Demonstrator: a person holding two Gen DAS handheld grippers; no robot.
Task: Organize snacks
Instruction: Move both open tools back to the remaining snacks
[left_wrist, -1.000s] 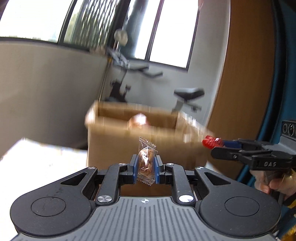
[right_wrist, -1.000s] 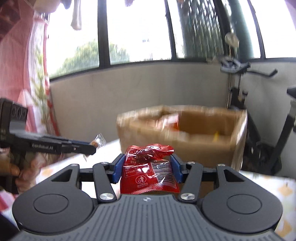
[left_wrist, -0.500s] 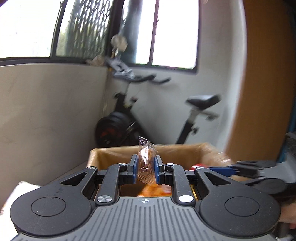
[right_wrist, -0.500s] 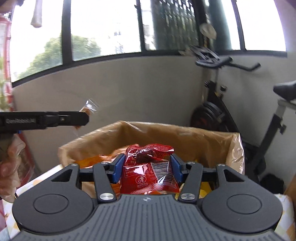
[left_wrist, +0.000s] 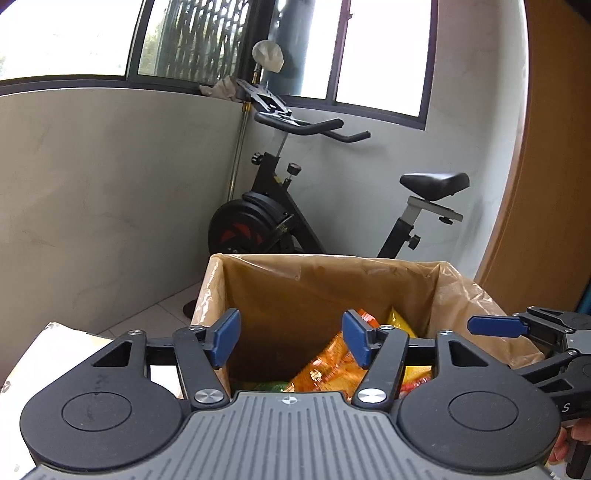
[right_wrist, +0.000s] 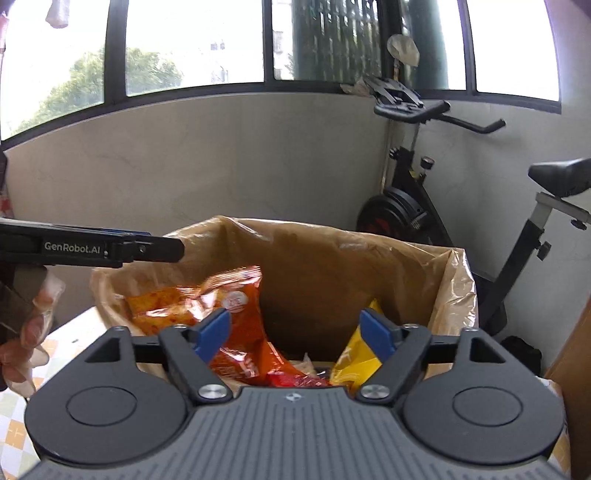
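A cardboard box (left_wrist: 325, 260) lined with clear plastic stands just ahead, with orange (left_wrist: 328, 362) and yellow (left_wrist: 400, 319) snack bags inside. My left gripper (left_wrist: 291, 339) hangs over its near edge, jaws opening, with nothing between the blue pads. In the right wrist view the same box (right_wrist: 332, 236) holds an orange bag (right_wrist: 207, 299), a yellow bag (right_wrist: 354, 350) and a red packet (right_wrist: 291, 380). My right gripper (right_wrist: 295, 334) is over it too, jaws opening, nothing between the pads. Each gripper's fingers (left_wrist: 495, 326) (right_wrist: 147, 249) show at the side of the other's view.
An exercise bike (left_wrist: 280, 221) stands behind the box against the grey wall. A wooden panel (left_wrist: 546, 184) rises at the right. The table's patterned cloth (right_wrist: 14, 424) shows at lower left, and a person's hand (right_wrist: 26, 332) holds the left gripper's handle.
Both grippers came forward over the box and their jaws spread. The clear-wrapped snack has left the left jaws and the red packet has left the right jaws.
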